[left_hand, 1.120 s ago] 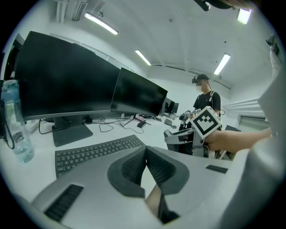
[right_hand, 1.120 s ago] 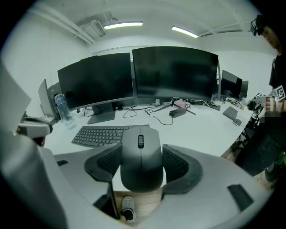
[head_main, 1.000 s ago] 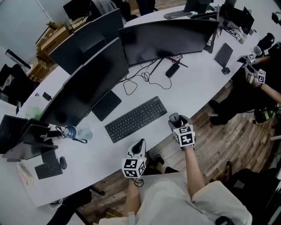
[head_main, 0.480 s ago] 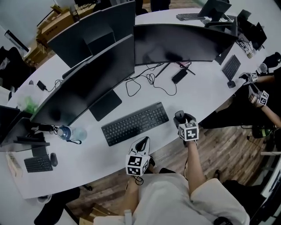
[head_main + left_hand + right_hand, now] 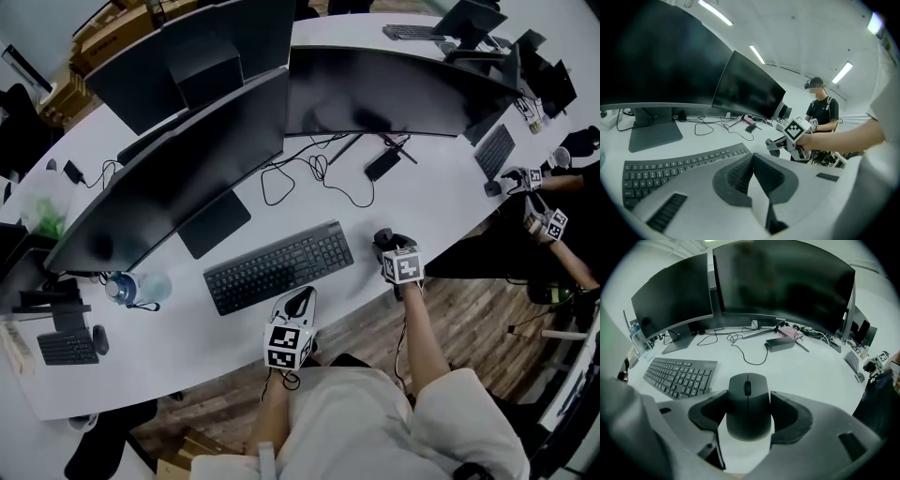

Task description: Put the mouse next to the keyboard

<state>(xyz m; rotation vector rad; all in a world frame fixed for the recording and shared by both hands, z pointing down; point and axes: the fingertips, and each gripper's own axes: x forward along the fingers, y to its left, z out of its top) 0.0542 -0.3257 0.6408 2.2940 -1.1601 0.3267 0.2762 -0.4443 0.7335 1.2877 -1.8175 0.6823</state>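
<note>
The black keyboard (image 5: 278, 266) lies on the white desk (image 5: 441, 211) in front of the monitors. A dark grey mouse (image 5: 748, 385) sits between the jaws of my right gripper (image 5: 749, 402), which is shut on its sides. In the head view that right gripper (image 5: 385, 244) and the mouse (image 5: 381, 236) are just right of the keyboard's right end. My left gripper (image 5: 300, 302) is shut and empty, near the desk's front edge below the keyboard. The left gripper view shows its jaws (image 5: 753, 159) pressed together, with the keyboard (image 5: 670, 166) to the left.
Two large dark monitors (image 5: 375, 89) stand behind the keyboard, with black cables (image 5: 319, 178) and a black box (image 5: 384, 164) between them. A water bottle (image 5: 131, 287) and a small keyboard (image 5: 64, 347) lie at the left. Another person (image 5: 548, 202) works at the right.
The head view has shifted, so the desk shows slightly lower and further left. Both grippers keep their places; the mouse stays in the right gripper beside the keyboard's right end.
</note>
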